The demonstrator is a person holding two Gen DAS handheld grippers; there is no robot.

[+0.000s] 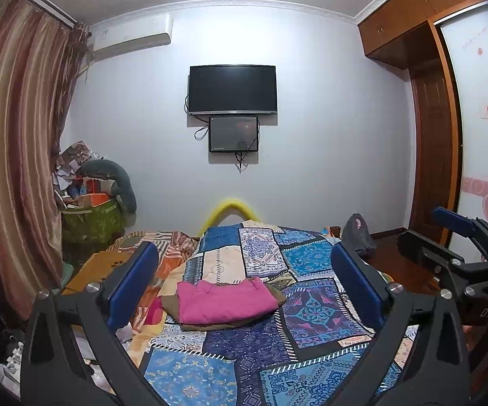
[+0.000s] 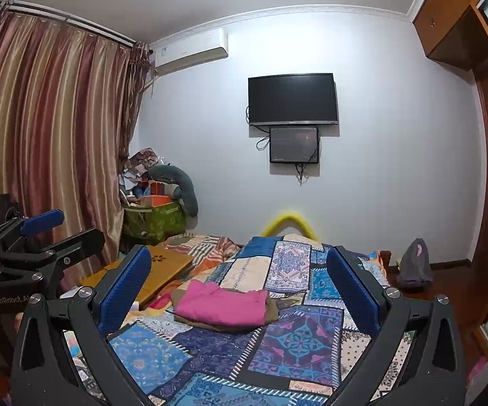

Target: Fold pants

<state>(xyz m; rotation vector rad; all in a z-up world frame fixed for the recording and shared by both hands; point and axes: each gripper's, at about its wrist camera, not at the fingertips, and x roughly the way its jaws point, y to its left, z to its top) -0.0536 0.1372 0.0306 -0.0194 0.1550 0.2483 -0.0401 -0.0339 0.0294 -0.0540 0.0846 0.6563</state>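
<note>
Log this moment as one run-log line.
left gripper: open, empty | right gripper: open, empty | pink pants: folded, on brown garment | bed cover: beneath

Folded pants (image 1: pixel 227 301) on bed (image 1: pixel 311 311), mid; TV (image 1: pixel 232 89) on wall behind; curtain (image 1: pixel 13 135) left; wardrobe (image 1: pixel 430 135) right.

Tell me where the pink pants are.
The folded pink pants lie mid-bed on the patchwork quilt, atop a brown garment, centred in both wrist views.
</note>
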